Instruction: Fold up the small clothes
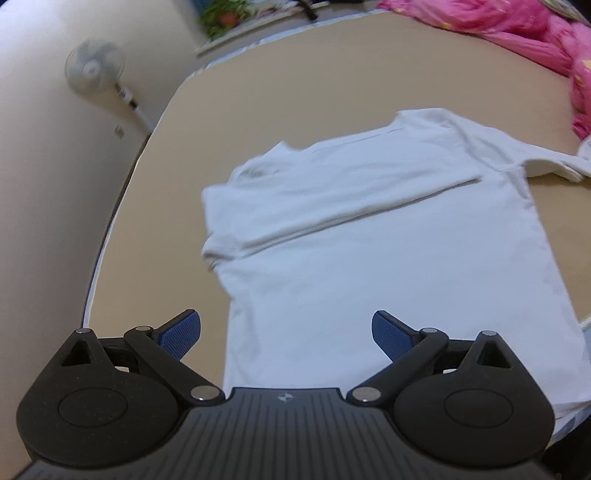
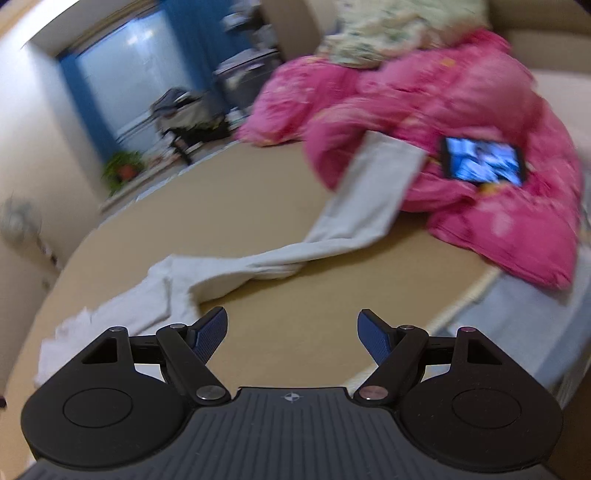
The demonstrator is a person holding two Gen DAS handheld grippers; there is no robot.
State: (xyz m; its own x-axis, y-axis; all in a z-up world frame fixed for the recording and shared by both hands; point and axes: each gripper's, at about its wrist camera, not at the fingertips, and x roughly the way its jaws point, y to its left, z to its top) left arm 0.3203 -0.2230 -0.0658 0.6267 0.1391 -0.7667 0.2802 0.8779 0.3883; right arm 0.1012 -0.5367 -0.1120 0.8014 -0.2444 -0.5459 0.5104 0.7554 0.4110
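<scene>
A white T-shirt (image 1: 369, 229) lies spread on the tan bed surface (image 1: 258, 96), one side folded over across its upper part. My left gripper (image 1: 286, 328) hovers above the shirt's near hem, open, nothing between its blue pads. In the right wrist view a long white sleeve of the shirt (image 2: 266, 258) stretches from the lower left up onto the pink quilt (image 2: 461, 122). My right gripper (image 2: 291, 332) stands open over bare tan surface just right of that white cloth, with nothing between its fingers.
A pink quilt (image 1: 517, 33) is heaped at the far right of the bed, with a lit phone (image 2: 484, 162) lying on it. A standing fan (image 1: 94, 68) is by the wall at left. The bed's edge (image 2: 465, 295) runs down the right side.
</scene>
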